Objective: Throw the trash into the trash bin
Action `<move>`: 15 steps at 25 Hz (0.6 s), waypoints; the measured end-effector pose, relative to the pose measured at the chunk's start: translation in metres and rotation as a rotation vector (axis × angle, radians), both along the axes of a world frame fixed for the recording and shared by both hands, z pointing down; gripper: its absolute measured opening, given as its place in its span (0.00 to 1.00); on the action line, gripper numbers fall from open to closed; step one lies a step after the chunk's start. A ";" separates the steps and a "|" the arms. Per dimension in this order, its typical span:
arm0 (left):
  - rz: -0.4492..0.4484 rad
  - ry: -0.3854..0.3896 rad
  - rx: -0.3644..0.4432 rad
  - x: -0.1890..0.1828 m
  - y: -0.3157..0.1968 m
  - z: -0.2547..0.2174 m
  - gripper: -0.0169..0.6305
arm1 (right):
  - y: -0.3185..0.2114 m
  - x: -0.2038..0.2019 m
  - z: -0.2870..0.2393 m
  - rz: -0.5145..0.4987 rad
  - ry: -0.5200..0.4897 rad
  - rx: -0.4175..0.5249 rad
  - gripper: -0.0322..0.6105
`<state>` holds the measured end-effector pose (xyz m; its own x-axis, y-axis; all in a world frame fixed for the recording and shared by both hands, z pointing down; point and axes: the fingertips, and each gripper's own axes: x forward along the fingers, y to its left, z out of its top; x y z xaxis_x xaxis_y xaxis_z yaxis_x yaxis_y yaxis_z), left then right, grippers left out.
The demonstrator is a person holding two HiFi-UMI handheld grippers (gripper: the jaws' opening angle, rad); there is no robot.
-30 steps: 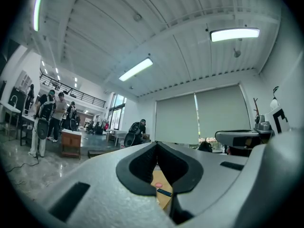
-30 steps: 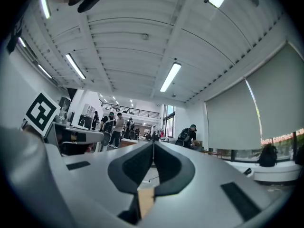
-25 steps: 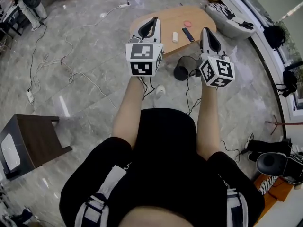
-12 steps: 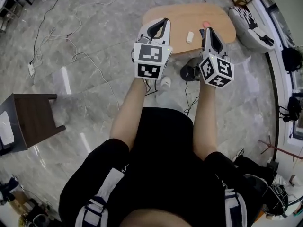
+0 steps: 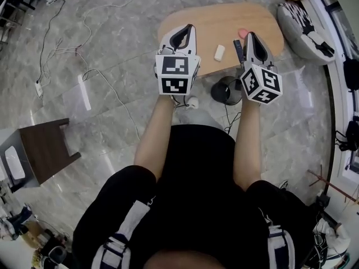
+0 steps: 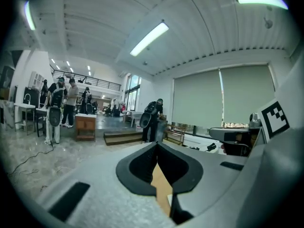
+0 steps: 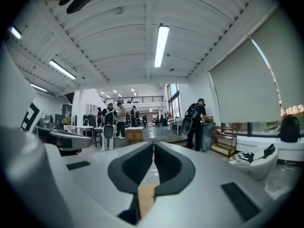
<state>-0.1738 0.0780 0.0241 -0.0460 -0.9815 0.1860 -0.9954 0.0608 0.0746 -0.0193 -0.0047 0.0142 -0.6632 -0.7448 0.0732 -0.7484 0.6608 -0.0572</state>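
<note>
A light wooden oval table (image 5: 207,21) stands ahead of me. On it lie a small white piece of trash (image 5: 219,52), a dark flat bar (image 5: 238,48) and a pink object (image 5: 242,33). A black round trash bin (image 5: 225,90) sits on the floor at the table's near edge. My left gripper (image 5: 185,30) hangs over the table's near left part, its jaws shut and empty (image 6: 157,146). My right gripper (image 5: 251,36) is above the table's near right edge, beside the dark bar, also shut and empty (image 7: 153,145). Both point level, out across the room.
A brown stool (image 5: 47,154) stands on the marble floor at the left. Cables (image 5: 106,72) trail over the floor. A small white object (image 5: 192,102) lies by my feet. A black-and-white cushion seat (image 5: 305,24) is at the right. People (image 7: 196,123) stand in the distance.
The table and the bin have come closer in the head view. Both grippers have moved forward over the table's near edge and sunk a little. Their jaws stay shut.
</note>
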 end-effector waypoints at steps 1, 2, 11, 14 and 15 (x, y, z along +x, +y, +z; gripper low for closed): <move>0.004 0.004 -0.002 0.006 -0.016 0.000 0.03 | -0.015 0.003 0.001 0.000 -0.011 -0.006 0.07; 0.013 0.001 -0.005 0.013 -0.030 0.000 0.03 | -0.030 0.006 0.003 0.002 -0.024 -0.014 0.07; 0.096 -0.108 -0.131 0.051 -0.094 0.038 0.03 | -0.096 0.028 0.066 0.040 -0.087 -0.157 0.07; 0.140 -0.173 -0.182 0.072 -0.104 0.060 0.03 | -0.114 0.059 0.099 0.129 -0.113 -0.236 0.07; 0.155 -0.175 -0.192 0.078 -0.108 0.068 0.03 | -0.120 0.067 0.110 0.152 -0.120 -0.257 0.07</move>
